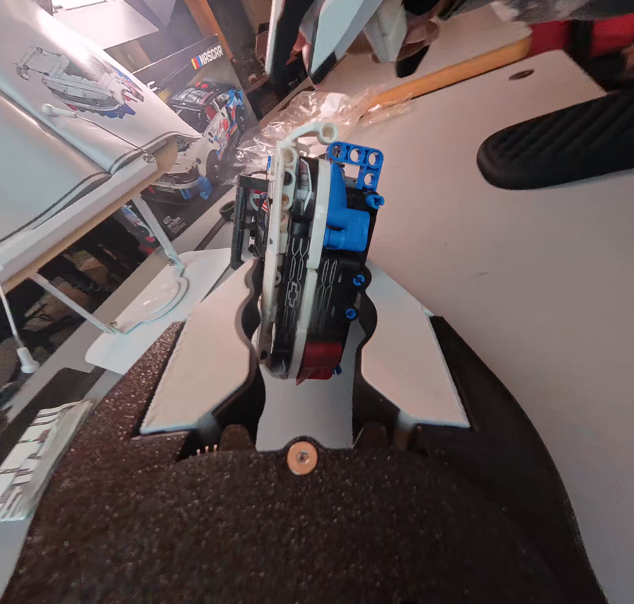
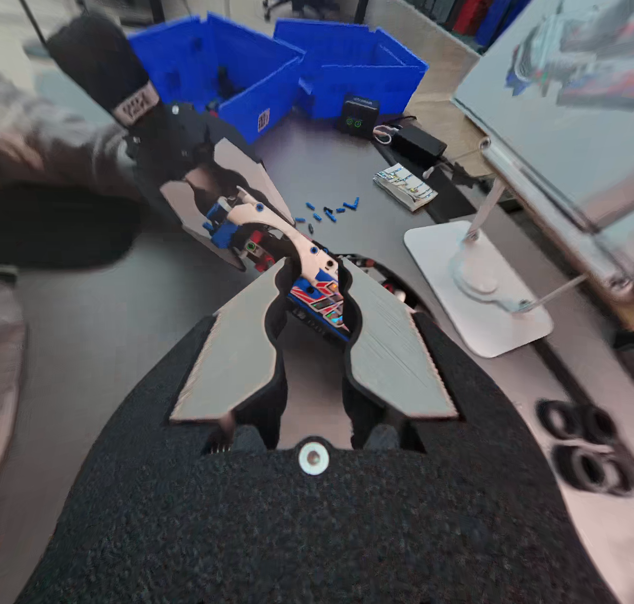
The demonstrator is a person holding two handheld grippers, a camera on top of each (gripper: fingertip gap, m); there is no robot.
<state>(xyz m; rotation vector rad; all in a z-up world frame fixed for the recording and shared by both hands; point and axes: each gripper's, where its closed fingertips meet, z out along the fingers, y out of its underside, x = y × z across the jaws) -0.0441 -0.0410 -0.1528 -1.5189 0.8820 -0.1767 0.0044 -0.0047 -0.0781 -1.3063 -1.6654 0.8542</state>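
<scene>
Both grippers are clamped on the same half-built toy car [image 2: 267,220], held up off the grey table [image 2: 103,330]. Left gripper [image 1: 310,268] pinches the nose end. Seen from there the car's long axis runs 6 to 12 o'clock, red bit low, blue holed beam on top. Right gripper [image 2: 314,268] is squeezed on the stickered blue side panel, with the car stretching away toward 10 o'clock. Loose blue pins [image 2: 326,210] lie just past it at 12, blue bins [image 2: 274,83] farther back.
</scene>
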